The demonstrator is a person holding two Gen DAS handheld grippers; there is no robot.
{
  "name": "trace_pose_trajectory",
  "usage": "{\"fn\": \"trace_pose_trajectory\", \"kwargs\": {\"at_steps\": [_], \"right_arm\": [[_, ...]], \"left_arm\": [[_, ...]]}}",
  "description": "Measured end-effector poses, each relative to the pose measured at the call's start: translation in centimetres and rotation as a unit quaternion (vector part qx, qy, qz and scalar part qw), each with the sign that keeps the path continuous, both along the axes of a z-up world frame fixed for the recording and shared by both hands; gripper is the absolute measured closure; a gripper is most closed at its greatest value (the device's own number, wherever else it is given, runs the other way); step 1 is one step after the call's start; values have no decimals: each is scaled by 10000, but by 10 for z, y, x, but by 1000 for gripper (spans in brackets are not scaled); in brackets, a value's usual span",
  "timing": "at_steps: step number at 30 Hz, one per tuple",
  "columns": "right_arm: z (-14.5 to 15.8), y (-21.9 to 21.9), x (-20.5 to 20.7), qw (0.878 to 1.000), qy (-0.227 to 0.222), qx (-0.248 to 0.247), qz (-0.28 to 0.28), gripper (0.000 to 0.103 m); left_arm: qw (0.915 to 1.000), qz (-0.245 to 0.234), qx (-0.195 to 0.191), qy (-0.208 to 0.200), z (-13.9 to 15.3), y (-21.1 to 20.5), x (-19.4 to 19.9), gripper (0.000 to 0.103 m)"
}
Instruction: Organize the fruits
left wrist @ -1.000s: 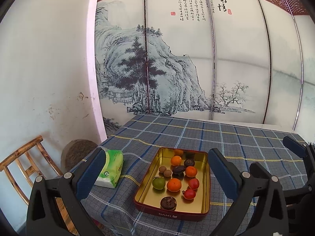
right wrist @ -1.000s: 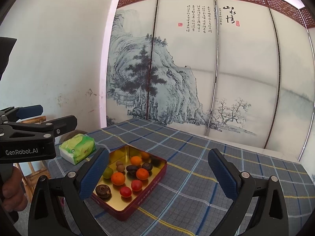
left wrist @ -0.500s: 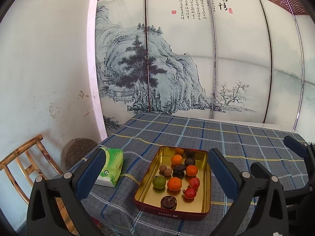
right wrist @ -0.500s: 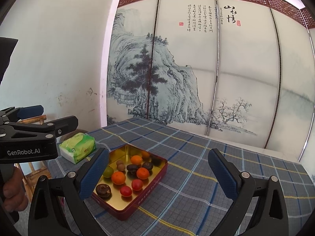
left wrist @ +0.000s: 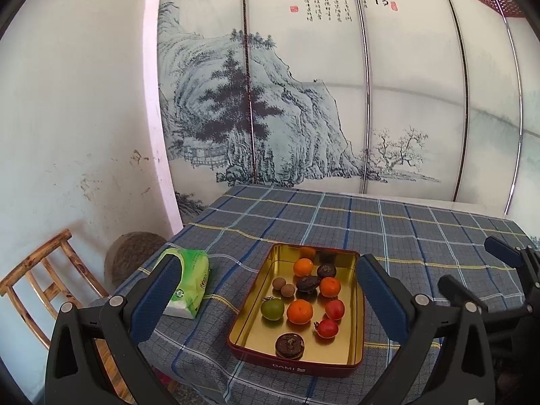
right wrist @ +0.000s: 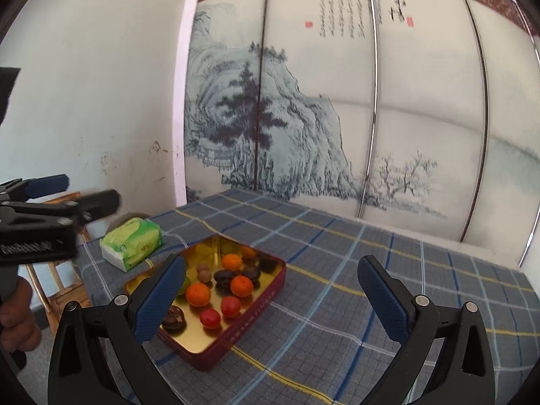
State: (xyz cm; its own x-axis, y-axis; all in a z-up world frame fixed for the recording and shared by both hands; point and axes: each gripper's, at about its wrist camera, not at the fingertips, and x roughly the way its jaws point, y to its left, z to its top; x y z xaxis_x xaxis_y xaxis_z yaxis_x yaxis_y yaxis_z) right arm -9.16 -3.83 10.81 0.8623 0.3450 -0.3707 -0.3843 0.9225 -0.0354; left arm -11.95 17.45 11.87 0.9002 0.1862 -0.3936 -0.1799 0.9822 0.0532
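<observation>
A red tin tray [left wrist: 293,366] with a gold inside lies on the plaid table. It holds several fruits: oranges [left wrist: 299,311], a green fruit [left wrist: 272,308], red fruits [left wrist: 334,309], dark brown ones [left wrist: 289,346] and small tan ones [left wrist: 287,291]. My left gripper [left wrist: 268,260] hangs open above the near edge of the table, in front of the tray, holding nothing. My right gripper [right wrist: 271,261] is open and empty too, to the right of the tray [right wrist: 249,314]. The right gripper [left wrist: 479,270] shows at the right edge of the left wrist view, and the left gripper [right wrist: 81,190] at the left edge of the right wrist view.
A green tissue pack [left wrist: 189,280] lies on the plaid cloth [left wrist: 405,229] left of the tray. A wooden chair [left wrist: 37,270] stands beside the table's left edge. A painted screen [left wrist: 303,118] closes off the far side. A hand [right wrist: 17,324] grips the left tool.
The right gripper has come a little closer to the table, so the tray looks larger. The left gripper is blurred in the right wrist view. Both grippers stay open.
</observation>
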Motion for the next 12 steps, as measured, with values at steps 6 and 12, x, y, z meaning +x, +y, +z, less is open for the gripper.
{"fn": "trace_pose_trajectory", "kwargs": {"at_steps": [6, 12], "right_arm": [[-54, -86, 79, 9900, 1142, -551, -621, 1], [-110, -184, 138, 9611, 2212, -1211, -1124, 1]], "left_arm": [[9994, 321, 128, -46, 5, 0, 12, 0], [9988, 345, 292, 166, 7, -10, 29, 0]]}}
